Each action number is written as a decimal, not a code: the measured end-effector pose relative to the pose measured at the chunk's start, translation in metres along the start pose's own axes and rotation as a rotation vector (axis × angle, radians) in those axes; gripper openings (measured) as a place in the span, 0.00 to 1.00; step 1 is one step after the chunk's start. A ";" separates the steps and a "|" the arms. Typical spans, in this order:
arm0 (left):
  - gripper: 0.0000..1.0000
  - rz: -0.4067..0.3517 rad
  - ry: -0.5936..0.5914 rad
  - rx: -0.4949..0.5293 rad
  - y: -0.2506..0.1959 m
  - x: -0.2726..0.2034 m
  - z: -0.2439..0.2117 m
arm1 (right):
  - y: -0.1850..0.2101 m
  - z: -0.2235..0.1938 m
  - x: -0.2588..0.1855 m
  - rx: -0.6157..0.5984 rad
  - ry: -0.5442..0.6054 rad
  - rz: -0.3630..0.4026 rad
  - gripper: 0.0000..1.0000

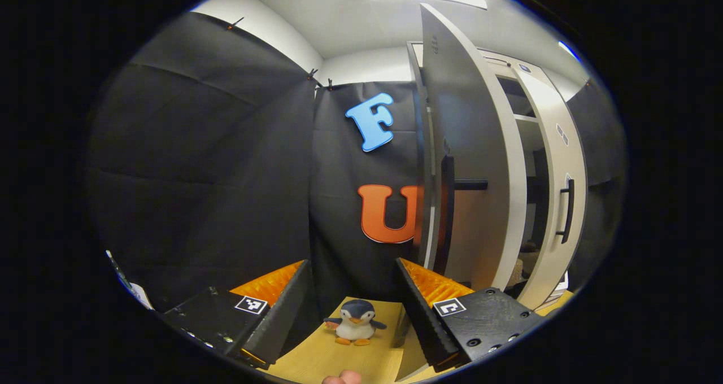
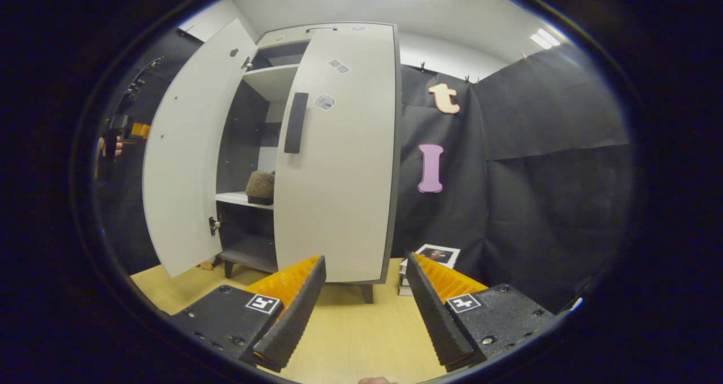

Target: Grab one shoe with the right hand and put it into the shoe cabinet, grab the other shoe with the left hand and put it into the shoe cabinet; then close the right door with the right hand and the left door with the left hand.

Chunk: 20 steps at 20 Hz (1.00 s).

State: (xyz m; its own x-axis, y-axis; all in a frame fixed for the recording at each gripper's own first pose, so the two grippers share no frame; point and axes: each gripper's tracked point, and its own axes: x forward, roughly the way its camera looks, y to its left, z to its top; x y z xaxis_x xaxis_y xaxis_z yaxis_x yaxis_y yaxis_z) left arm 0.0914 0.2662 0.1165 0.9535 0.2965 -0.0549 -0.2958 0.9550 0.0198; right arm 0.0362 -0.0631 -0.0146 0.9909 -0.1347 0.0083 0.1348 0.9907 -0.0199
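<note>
Shoe cabinet (image 2: 339, 164): left door (image 2: 181, 158) ajar, right door shut; furry shoe (image 2: 261, 185) on its shelf at 10 o'clock. Left gripper (image 1: 355, 310), right gripper (image 2: 366, 299): jaws wide apart, empty. Penguin toy (image 1: 355, 322) on the floor at 6 o'clock; books (image 2: 429, 260) beside the cabinet.

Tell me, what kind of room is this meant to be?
Probably a mock-up of a home corner set up in a booth: black cloth walls, a pale shoe cabinet with a fuzzy shoe on its shelf, and a toy penguin on the wooden floor.
</note>
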 end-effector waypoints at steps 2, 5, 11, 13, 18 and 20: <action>0.91 -0.018 -0.006 0.009 -0.011 -0.003 0.001 | 0.000 0.004 0.001 0.000 -0.013 0.002 0.93; 0.91 -0.082 0.005 -0.017 -0.036 -0.007 -0.001 | -0.005 0.006 0.001 -0.013 -0.019 -0.002 0.92; 0.91 -0.204 0.002 -0.045 -0.084 -0.009 -0.002 | -0.016 0.002 -0.003 -0.021 -0.007 -0.023 0.93; 0.91 -0.235 -0.002 -0.056 -0.101 -0.009 -0.002 | -0.021 0.003 -0.005 -0.024 -0.008 -0.036 0.92; 0.91 -0.310 -0.034 -0.089 -0.149 0.007 0.005 | -0.033 0.002 -0.008 -0.014 -0.009 -0.067 0.92; 0.91 -0.323 -0.048 -0.104 -0.166 0.016 0.008 | -0.036 -0.002 -0.014 -0.007 -0.006 -0.080 0.92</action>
State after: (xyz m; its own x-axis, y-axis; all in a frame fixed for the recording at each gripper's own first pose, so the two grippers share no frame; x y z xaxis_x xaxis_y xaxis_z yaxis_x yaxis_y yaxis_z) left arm 0.1559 0.1123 0.1205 0.9998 -0.0191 0.0053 0.0196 0.9955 -0.0932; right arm 0.0174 -0.0967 -0.0160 0.9769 -0.2131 0.0163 0.2135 0.9766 -0.0257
